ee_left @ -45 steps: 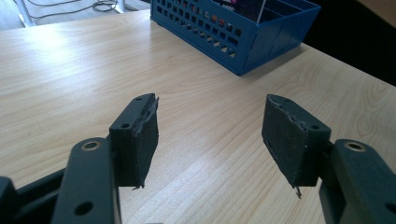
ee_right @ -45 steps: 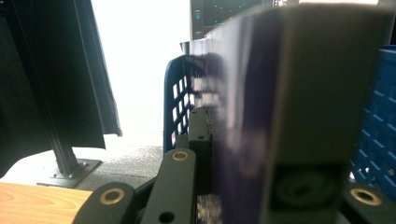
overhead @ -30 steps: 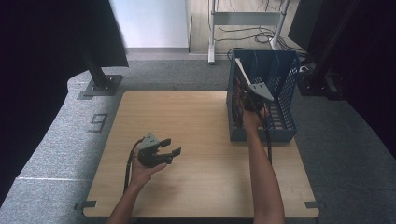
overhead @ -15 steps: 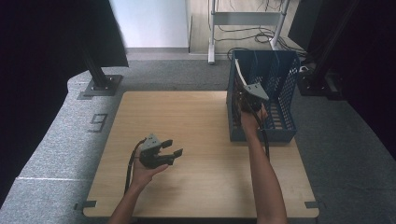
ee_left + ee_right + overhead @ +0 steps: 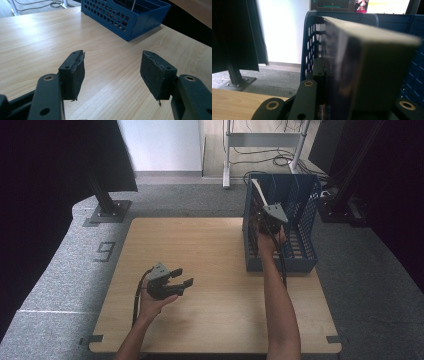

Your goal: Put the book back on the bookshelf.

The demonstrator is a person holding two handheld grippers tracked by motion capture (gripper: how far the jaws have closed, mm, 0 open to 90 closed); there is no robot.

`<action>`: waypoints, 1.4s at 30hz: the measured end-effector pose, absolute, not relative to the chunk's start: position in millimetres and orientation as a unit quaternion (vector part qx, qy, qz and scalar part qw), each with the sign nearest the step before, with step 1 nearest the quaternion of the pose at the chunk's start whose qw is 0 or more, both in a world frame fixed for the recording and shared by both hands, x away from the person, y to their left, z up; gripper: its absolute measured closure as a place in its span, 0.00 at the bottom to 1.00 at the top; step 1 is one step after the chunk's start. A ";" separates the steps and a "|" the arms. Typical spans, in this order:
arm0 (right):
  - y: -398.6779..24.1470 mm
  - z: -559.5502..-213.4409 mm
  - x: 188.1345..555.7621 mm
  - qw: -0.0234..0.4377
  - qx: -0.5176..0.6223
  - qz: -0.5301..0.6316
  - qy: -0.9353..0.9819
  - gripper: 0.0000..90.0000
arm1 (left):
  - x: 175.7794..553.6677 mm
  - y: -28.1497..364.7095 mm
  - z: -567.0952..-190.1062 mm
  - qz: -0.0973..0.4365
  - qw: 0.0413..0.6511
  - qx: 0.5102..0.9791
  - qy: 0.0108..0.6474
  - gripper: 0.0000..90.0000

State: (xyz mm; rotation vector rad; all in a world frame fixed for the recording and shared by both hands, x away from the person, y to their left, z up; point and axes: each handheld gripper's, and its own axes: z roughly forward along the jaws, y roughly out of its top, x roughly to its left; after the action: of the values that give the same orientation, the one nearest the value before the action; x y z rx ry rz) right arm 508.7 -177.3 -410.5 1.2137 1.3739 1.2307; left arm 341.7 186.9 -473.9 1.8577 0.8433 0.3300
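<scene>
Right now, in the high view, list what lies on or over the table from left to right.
Left claw, open over the bare wooden table → right claw, shut on a book at the rack's left side → blue rack at the table's right edge.

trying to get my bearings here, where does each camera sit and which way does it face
High view: above the person's side, looking forward and down on the table; both forearms, left gripper.
Left gripper view: along its open jaws toward the blue rack.
Right gripper view: right gripper, jaws clamping a book inside the rack.
All three share the rack.
</scene>
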 end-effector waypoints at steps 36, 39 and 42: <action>-179.0 -414.9 502.7 0.373 0.448 0.528 0.618 0.55 | 339.1 182.4 -475.7 0.139 0.504 0.779 0.345 0.40; -178.3 -414.9 502.5 0.369 0.450 0.526 0.620 0.52 | 339.4 182.8 -475.8 0.139 0.504 0.779 0.346 0.40; -178.8 -415.2 502.2 0.368 0.453 0.525 0.620 0.49 | 339.6 182.8 -476.0 0.139 0.503 0.780 0.346 0.40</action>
State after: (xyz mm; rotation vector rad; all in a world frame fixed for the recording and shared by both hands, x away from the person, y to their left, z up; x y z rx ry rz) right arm 502.2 -178.8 -415.2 1.1629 1.5918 1.3470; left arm 339.6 182.8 -476.0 1.8827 0.8352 0.3353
